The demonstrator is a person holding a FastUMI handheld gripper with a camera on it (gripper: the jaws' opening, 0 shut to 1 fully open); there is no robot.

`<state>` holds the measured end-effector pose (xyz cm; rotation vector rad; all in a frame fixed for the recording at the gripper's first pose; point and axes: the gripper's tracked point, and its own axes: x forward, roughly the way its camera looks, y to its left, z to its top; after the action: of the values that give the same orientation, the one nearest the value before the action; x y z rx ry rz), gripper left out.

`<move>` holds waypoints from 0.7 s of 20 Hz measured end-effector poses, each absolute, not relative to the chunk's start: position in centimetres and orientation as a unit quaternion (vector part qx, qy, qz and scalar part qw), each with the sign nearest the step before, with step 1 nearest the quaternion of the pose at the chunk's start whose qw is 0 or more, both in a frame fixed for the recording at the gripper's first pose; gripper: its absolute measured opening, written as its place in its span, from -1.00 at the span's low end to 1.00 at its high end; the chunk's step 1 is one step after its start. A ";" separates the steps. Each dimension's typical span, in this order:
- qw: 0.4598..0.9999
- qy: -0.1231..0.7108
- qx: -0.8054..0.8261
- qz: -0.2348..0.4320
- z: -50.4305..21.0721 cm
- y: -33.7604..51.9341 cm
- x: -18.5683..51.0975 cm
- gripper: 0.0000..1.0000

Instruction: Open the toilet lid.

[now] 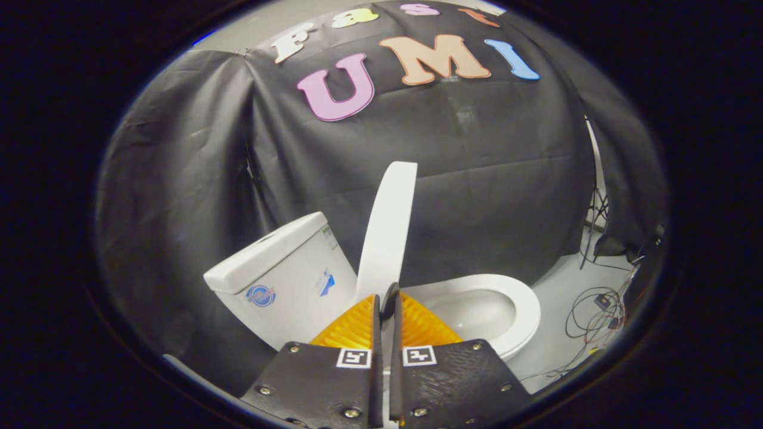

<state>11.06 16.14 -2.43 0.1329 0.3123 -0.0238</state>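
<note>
The hand-held gripper (pixel 387 307) has its two fingers drawn nearly together, pinching the thin lower edge of the toilet lid (pixel 388 226), which passes between them. The lid stands raised, close to upright, its top leaning slightly toward the tank (pixel 283 274) just beside it, with the open seat (pixel 512 310) and bowl beyond the fingers on the other side.

The risk, as I judge it, is slip: the lid is smooth, glossy plastic, a slim curved oval, and the hold is near its edge. Let go short of the tank, it could drop back onto the seat; pushed hard, it could knock the glazed, boxy ceramic tank. Loose cables (pixel 596 316) lie on the pale floor (pixel 554 351) nearby.
</note>
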 end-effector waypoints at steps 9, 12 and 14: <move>0.988 0.149 0.041 0.018 -1.8 18.7 10.9 -0.90; 0.988 0.146 0.037 0.029 -1.7 19.1 10.9 -0.90; 0.988 0.144 0.035 0.037 -2.1 19.2 11.0 -0.90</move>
<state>10.98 19.20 -2.06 0.0698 0.2898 0.0739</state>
